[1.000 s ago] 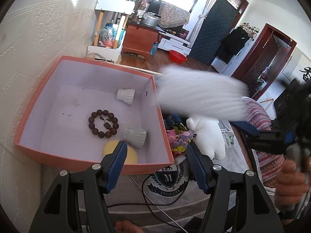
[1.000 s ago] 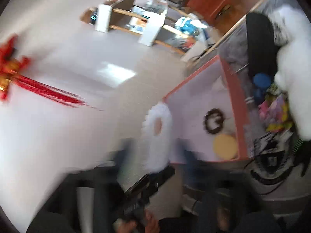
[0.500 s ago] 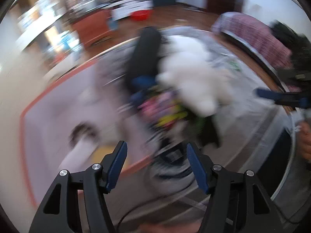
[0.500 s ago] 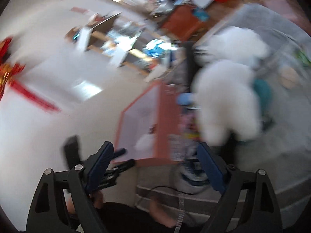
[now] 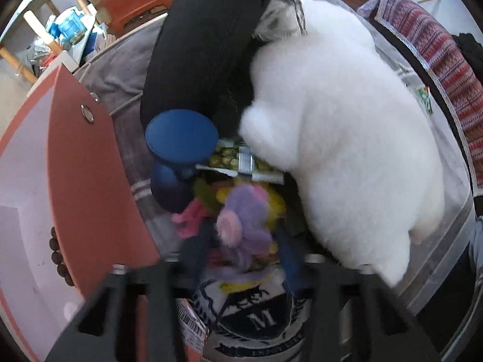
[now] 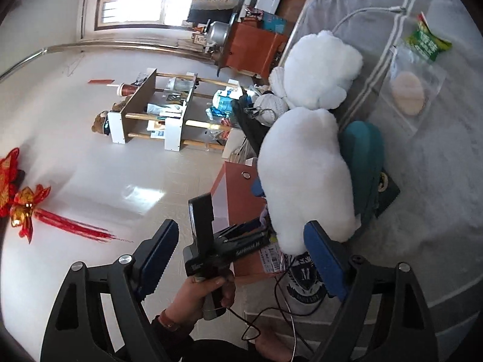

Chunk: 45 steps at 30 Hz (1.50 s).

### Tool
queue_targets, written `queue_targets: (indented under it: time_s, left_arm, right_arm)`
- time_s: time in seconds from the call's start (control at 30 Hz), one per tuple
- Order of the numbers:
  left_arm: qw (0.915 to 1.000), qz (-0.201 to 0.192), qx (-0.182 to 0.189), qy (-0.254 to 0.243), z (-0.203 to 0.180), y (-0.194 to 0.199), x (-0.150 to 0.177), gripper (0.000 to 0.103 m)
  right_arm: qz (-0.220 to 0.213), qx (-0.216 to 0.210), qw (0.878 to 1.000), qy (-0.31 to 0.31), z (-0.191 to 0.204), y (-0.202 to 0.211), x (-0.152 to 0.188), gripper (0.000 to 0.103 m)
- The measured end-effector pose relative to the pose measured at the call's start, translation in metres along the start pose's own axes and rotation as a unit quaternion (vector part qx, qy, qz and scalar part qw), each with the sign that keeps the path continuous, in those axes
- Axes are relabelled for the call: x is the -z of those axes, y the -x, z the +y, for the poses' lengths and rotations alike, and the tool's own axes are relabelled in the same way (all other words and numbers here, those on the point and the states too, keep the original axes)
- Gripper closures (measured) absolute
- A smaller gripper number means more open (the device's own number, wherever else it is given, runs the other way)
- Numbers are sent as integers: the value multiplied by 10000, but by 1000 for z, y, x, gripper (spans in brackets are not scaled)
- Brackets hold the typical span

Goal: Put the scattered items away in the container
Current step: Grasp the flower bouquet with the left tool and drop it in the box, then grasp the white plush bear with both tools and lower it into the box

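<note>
The left gripper (image 5: 241,250) points down, its jaws closing around a pink, purple and yellow plush flower bunch (image 5: 241,220) that sits between them; motion blur hides whether the pads already press it. Just beyond the flowers lies a blue dumbbell-shaped piece (image 5: 179,150), with a big white plush toy (image 5: 341,150) to the right. Left of the jaws stands the orange box (image 5: 87,166), a bead bracelet (image 5: 59,256) inside. The right gripper (image 6: 241,253) is spread wide, holding nothing, the white plush beyond it.

Red knot ornament (image 6: 21,208) on the wall — wooden shelf (image 6: 157,111) nearby.
</note>
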<state>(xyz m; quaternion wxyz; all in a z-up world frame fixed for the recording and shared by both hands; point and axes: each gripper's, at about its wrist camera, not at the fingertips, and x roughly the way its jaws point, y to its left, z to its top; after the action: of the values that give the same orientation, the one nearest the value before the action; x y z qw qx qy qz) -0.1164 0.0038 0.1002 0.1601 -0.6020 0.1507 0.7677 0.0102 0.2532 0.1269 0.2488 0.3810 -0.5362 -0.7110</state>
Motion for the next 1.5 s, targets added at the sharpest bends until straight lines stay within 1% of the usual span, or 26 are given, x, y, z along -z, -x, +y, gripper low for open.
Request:
queue_targets:
  time_s: [0.03,0.07,0.17,0.23,0.27,0.4,0.5,0.57,0.63,0.73,0.8,0.83,0.87,0.9,0.93,0.97,1.0,1.03,1.17,1.27,1.33,1.43,1.5]
  left_arm:
    - [10000,-34,61,-5,0,4,0,88]
    - [9998,-83,164,-10,0,11,1,89]
    - [9993,-173,331,30,4,26,6,90]
    - [9982,-274,515,140,9,45,12,90]
    - [9980,-317,529,159,10,52,13,90]
    - [9958,-557,646,323,23,97,21,90]
    - [9932,-853,642,463,38,144,28,90]
    - [9913,-1085,513,549,54,175,34,90]
    - [9885,-1260,376,742,77,201,41,90]
    - [9858,-1379,29,958,111,223,53,90]
    - [9824,-1394,-248,1218,138,232,60,87]
    - [9797,-1332,-589,1375,152,235,64,79]
    - [9786,-1228,-780,1454,164,234,64,63]
    - [9766,-1156,-971,1531,173,234,67,52]
    - [9739,-1144,-1149,1586,178,235,70,29]
    - [9707,-1166,-1314,1642,183,237,73,17]
    - [9677,-1207,-1410,1708,189,239,77,16]
    - [9659,-1237,-1398,1792,192,241,79,16]
    - [9661,-1266,-995,2017,195,239,79,16]
    - [9692,-1295,-360,2062,173,226,67,16]
    - [9719,-1208,120,2016,149,205,52,16]
    - [9759,-925,615,1876,104,163,28,16]
    - [9740,-706,1042,1884,76,135,17,16]
  right_arm:
    - [-3,-7,10000,-32,0,-2,1,17]
    - [-6,-29,10000,-70,-1,-2,0,17]
    - [-20,-158,9997,-188,-5,-1,-1,17]
    - [-39,-153,9997,-178,-4,-1,0,17]
    - [-43,-141,9998,-164,-3,-1,0,17]
    - [-35,-71,9998,-185,-7,-1,1,17]
    - [-29,21,9995,-304,-14,-2,1,17]
    - [-36,75,9994,-342,-17,-3,1,17]
    - [-42,110,9993,-354,-18,-2,1,17]
    - [-42,140,9993,-331,-18,-3,2,17]
    - [-38,166,9993,-326,-19,-4,2,17]
    - [-35,178,9993,-328,-19,-4,2,17]
    - [-29,192,9992,-335,-20,-4,2,17]
    - [-24,210,9991,-356,-21,-5,3,17]
    - [-23,222,9990,-377,-22,-5,2,17]
    - [-24,227,9989,-402,-23,-5,2,17]
    - [-28,230,9988,-422,-24,-5,2,17]
    - [-35,230,9988,-434,-25,-5,2,17]
    - [-36,223,9989,-409,-24,-6,2,17]
    - [-35,224,9989,-413,-24,-6,2,17]
    - [-26,225,9989,-414,-24,-6,2,17]
    - [-19,242,9989,-411,-24,-7,2,17]
    - [-37,295,9986,-434,-26,-8,2,17]
